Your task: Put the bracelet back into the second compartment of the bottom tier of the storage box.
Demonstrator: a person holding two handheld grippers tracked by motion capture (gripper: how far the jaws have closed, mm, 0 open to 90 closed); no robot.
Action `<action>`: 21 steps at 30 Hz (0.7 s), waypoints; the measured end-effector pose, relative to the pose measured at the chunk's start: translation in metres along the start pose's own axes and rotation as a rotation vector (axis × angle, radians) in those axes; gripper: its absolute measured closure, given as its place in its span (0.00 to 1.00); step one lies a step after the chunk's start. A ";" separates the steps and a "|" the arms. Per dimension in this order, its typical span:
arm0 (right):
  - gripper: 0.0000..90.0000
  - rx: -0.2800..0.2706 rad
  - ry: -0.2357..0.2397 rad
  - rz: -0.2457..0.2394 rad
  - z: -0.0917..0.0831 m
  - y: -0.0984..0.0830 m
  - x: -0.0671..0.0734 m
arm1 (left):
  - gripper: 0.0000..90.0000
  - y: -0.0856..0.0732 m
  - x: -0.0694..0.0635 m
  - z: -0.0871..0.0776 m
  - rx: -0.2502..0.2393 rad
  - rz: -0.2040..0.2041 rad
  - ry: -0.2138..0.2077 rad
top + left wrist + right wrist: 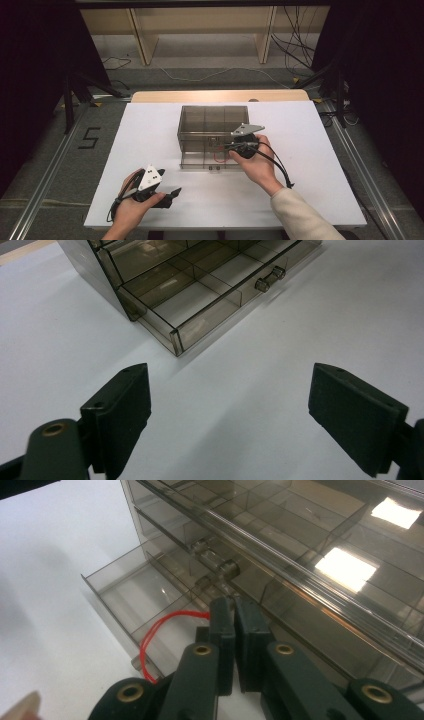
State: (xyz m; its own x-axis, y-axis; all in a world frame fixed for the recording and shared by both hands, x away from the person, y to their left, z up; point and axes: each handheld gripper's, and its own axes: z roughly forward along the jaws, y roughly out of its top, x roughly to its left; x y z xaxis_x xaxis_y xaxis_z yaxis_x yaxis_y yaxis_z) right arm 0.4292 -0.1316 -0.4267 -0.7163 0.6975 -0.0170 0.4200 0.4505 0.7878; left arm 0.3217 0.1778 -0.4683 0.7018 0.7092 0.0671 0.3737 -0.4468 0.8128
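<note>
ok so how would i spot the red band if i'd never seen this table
Find the smoky clear drawer box mid-table on the white board. Its bottom drawer is pulled out toward the person, and the red band hangs there, pinched in the right gripper. It is the only red thing.

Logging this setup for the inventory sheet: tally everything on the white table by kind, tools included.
Clear smoky drawer cabinet: 1
Pulled-out drawer: 1
Red loop, apparently a rubber band: 1
Tools: 2, the left tool and the right tool
Total: 5
</note>
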 end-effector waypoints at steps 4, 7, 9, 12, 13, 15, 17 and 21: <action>0.97 0.005 0.001 -0.003 0.003 0.001 0.002 | 0.19 0.000 0.000 0.000 -0.001 0.000 0.000; 0.97 0.006 -0.001 -0.011 0.005 0.001 0.003 | 0.19 0.000 0.000 0.000 -0.001 0.000 0.000; 0.97 0.007 -0.001 -0.015 0.007 0.001 0.003 | 0.19 0.000 0.000 0.000 -0.001 0.000 -0.001; 0.97 0.007 -0.003 -0.025 0.009 0.001 0.004 | 0.19 0.000 0.000 0.000 -0.001 0.001 -0.001; 0.97 0.007 -0.004 -0.025 0.009 0.002 0.005 | 0.19 0.000 0.000 0.000 -0.001 0.001 -0.001; 0.97 0.011 -0.003 -0.028 0.010 0.002 0.006 | 0.19 0.000 0.000 0.000 0.000 0.001 -0.001; 0.97 0.013 -0.005 -0.030 0.012 0.002 0.006 | 0.19 0.000 0.000 0.000 -0.001 0.002 -0.001; 0.97 0.012 -0.006 -0.024 0.014 0.002 0.007 | 0.19 0.000 0.000 0.000 -0.001 0.001 -0.002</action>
State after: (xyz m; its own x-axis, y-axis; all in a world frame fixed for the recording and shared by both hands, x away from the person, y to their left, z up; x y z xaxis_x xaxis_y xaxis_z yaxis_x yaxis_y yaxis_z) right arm 0.4327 -0.1181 -0.4337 -0.7230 0.6897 -0.0401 0.4091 0.4741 0.7797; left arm 0.3216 0.1777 -0.4685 0.7031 0.7080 0.0668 0.3727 -0.4469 0.8133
